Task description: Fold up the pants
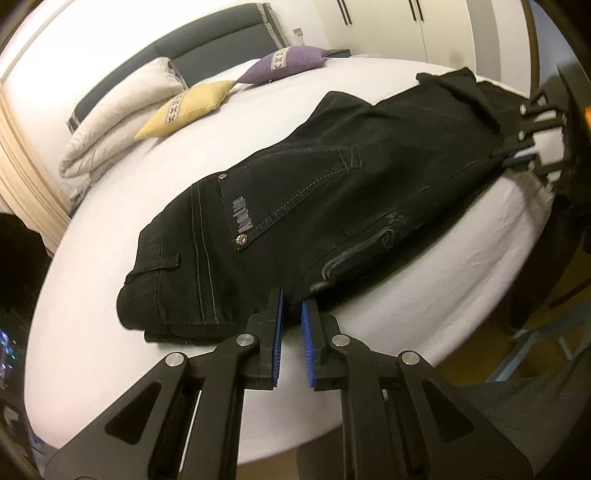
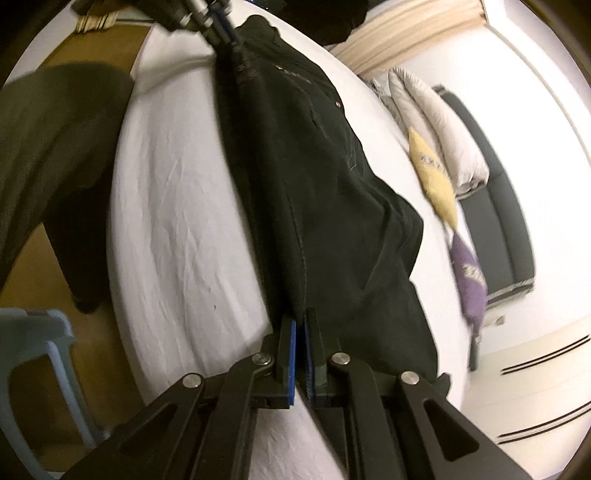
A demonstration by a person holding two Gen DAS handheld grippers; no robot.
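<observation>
Black pants point(image 1: 314, 206) lie lengthwise on a white bed point(image 1: 110, 332), folded leg over leg, back pocket up. My left gripper point(image 1: 291, 314) pinches the near edge of the pants by the waistband end; its blue pads are close together on the cloth. My right gripper point(image 2: 300, 332) is shut on the near edge of the pants point(image 2: 332, 206) at the leg end. It shows in the left wrist view point(image 1: 517, 155) at the right. The left gripper shows at the top of the right wrist view point(image 2: 225, 22).
A folded white duvet point(image 1: 118, 122), a yellow cushion point(image 1: 184, 107) and a purple cushion point(image 1: 284, 62) lie by the dark headboard point(image 1: 207, 48). A blue stool point(image 2: 40, 354) stands on the wooden floor beside the bed. Dark clothing point(image 2: 55, 147) hangs near the bed edge.
</observation>
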